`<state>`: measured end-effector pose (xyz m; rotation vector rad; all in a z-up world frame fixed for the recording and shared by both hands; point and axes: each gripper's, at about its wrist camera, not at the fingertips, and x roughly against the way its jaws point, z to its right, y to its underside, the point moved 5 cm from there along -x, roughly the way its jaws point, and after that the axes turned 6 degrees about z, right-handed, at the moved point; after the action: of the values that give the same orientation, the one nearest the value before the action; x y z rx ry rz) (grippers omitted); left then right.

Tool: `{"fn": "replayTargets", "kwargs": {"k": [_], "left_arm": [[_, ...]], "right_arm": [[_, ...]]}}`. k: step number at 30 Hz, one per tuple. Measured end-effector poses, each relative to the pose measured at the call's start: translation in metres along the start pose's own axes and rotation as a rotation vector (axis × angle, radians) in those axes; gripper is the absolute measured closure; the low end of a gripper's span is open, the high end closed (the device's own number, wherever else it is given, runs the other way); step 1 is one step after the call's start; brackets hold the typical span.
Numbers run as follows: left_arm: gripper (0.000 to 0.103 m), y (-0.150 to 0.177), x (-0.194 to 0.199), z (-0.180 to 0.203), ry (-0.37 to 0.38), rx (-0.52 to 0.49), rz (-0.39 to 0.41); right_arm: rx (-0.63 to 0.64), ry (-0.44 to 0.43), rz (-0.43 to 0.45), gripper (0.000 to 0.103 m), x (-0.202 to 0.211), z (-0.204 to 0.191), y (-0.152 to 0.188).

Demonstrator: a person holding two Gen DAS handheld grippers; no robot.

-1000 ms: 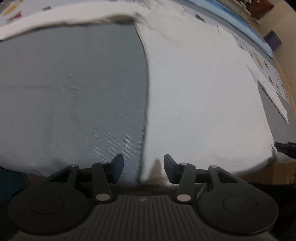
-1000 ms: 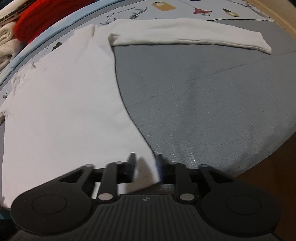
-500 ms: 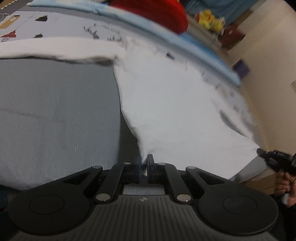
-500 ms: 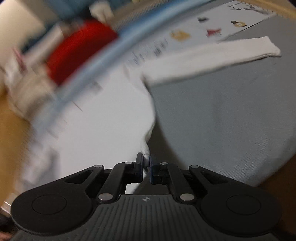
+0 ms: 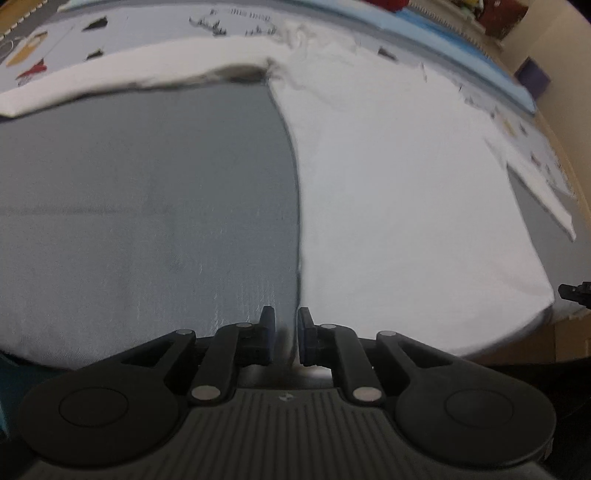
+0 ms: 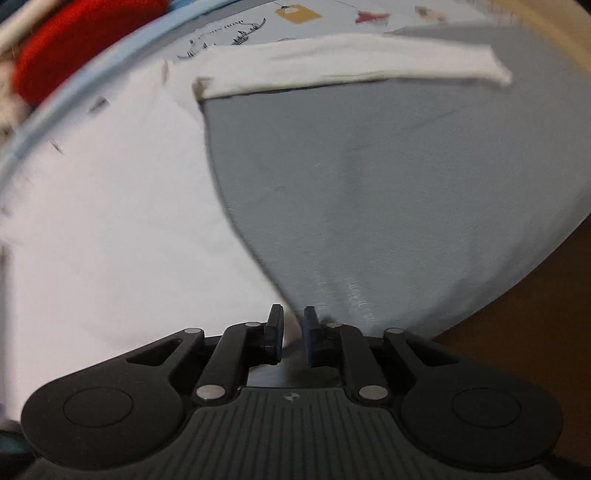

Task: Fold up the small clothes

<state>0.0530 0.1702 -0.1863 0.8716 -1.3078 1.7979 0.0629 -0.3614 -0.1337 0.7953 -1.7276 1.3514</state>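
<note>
A white long-sleeved shirt (image 5: 406, 192) lies spread flat on a grey cloth-covered surface (image 5: 140, 206), and each gripper stands at one of its bottom corners, tilted steeply down toward the fabric. In the left wrist view the left gripper (image 5: 286, 334) has its jaws drawn close with only a narrow gap between the blue-faced pads; they have just been opening a little after a tight close, and the shirt's left edge runs straight down into that gap, though blur makes it hard to tell whether the pads press on the cloth. Ahead of this gripper the shirt's body fills the right half of the view, while the grey surface fills the left; far ahead one sleeve (image 5: 122, 83) stretches out to the left across a light printed sheet (image 5: 155, 33). At the far right edge of this view the tip of the right gripper (image 5: 576, 293) shows just past the shirt's other hem corner. In the right wrist view the right gripper (image 6: 293, 334) is likewise nearly closed, its jaws having just eased open slightly, with a small white tuft of the shirt's (image 6: 110, 229) corner sitting between the pads. The shirt's body spreads to the left of this gripper, bare grey surface to the right, and the other sleeve (image 6: 351, 64) reaches rightward far ahead. A red cloth (image 6: 74, 40) lies beyond the shirt at the upper left.
</note>
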Motion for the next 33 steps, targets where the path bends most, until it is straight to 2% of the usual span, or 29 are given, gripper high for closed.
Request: {"fn": "replayTargets", "kwargs": {"k": [2, 3, 4, 5, 6, 7, 8, 9, 10, 12, 14, 18, 20, 22, 23, 25, 27, 28, 30, 32, 33], "left_arm": [[0.091, 0.002, -0.005, 0.008, 0.043, -0.015, 0.000], [0.085, 0.003, -0.010, 0.014, 0.059, -0.028, -0.017], [0.081, 0.007, -0.018, 0.020, 0.058, -0.040, -0.040], [0.072, 0.010, -0.026, 0.022, 0.038, -0.054, -0.069], [0.071, 0.017, -0.030, 0.025, 0.000, -0.078, -0.108], [0.071, 0.023, -0.037, 0.025, -0.039, -0.106, -0.142], [0.077, 0.025, -0.039, 0.026, -0.057, -0.127, -0.156], [0.097, 0.025, -0.040, 0.029, -0.055, -0.144, -0.150], [0.097, 0.024, -0.039, 0.034, -0.026, -0.156, -0.143], [0.097, 0.019, -0.035, 0.037, -0.031, -0.184, -0.104], [0.097, 0.017, -0.031, 0.032, -0.060, -0.177, -0.092], [0.094, 0.020, -0.039, 0.035, -0.078, -0.195, -0.126], [0.094, 0.012, -0.035, 0.039, -0.089, -0.201, -0.053], [0.093, 0.000, -0.024, 0.046, -0.070, -0.220, 0.037], [0.093, -0.002, -0.022, 0.050, -0.047, -0.217, 0.051], [0.092, 0.000, -0.030, 0.057, -0.001, -0.203, 0.018], [0.083, 0.010, -0.045, 0.059, -0.012, -0.222, -0.068], [0.079, 0.016, -0.055, 0.060, -0.052, -0.256, -0.130], [0.078, 0.015, -0.056, 0.065, -0.071, -0.299, -0.117], [0.077, 0.007, -0.048, 0.069, -0.061, -0.285, -0.059], [0.076, 0.004, -0.044, 0.070, -0.051, -0.278, -0.037]], "right_arm": [[0.048, -0.033, 0.071, 0.090, 0.007, -0.011, -0.004], [0.070, -0.077, 0.093, 0.088, 0.011, -0.020, -0.006], [0.087, -0.110, 0.093, 0.086, 0.010, -0.026, -0.005], [0.099, -0.120, 0.073, 0.085, 0.007, -0.028, -0.008], [0.111, -0.100, 0.029, 0.085, -0.003, -0.029, -0.002], [0.123, -0.058, -0.020, 0.085, -0.013, -0.026, 0.002], [0.137, -0.006, -0.069, 0.087, -0.023, -0.022, 0.007], [0.143, 0.017, -0.094, 0.087, -0.028, -0.020, 0.011], [0.142, 0.015, -0.084, 0.087, -0.027, -0.022, 0.009], [0.158, 0.003, -0.059, 0.087, -0.021, -0.024, 0.007], [0.172, 0.004, -0.080, 0.103, -0.023, -0.025, 0.011], [0.188, 0.032, -0.092, 0.103, -0.024, -0.025, 0.012], [0.175, 0.046, -0.049, 0.103, -0.021, -0.031, 0.006], [0.178, 0.034, 0.059, 0.100, -0.003, -0.036, -0.001], [0.187, 0.011, 0.104, 0.098, 0.003, -0.040, -0.005], [0.203, -0.062, 0.160, 0.087, 0.012, -0.050, -0.008], [0.213, -0.111, 0.109, 0.077, 0.000, -0.059, -0.003], [0.218, -0.103, 0.053, 0.076, -0.009, -0.060, 0.002], [0.249, -0.025, -0.075, 0.076, -0.032, -0.058, 0.012], [0.268, 0.011, -0.061, 0.076, -0.033, -0.062, 0.012], [0.268, -0.012, -0.021, 0.076, -0.027, -0.067, 0.006]]}}
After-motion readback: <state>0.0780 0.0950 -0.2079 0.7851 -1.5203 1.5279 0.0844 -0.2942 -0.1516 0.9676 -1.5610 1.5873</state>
